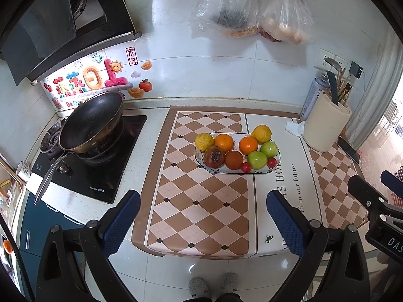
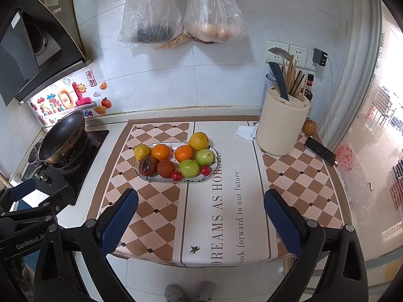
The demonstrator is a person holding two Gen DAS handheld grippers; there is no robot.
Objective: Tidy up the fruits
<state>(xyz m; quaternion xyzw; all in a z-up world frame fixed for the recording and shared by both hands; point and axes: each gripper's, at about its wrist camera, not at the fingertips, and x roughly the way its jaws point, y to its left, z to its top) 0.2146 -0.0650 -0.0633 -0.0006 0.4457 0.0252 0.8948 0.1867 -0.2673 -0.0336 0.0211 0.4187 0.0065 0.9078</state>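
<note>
Ten fruits [image 1: 233, 151] (two cherry tomatoes [image 1: 246, 167])

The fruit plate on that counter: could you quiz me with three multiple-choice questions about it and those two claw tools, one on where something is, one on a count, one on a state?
1. Where does the plate of fruit stand?
A. on the checked mat
B. on the stove
C. on the floor

2. How many green fruits lie on the plate?
A. none
B. two
C. five

3. How do the two grippers stand?
A. both shut on fruit
B. one open, one shut
C. both open and empty

Answers:
1. A: the plate rests on the checked mat, to the right of the wok.
2. B: one green fruit lies beside the other green fruit.
3. C: the left gripper and the right gripper show wide gaps with nothing between the fingers.
</note>
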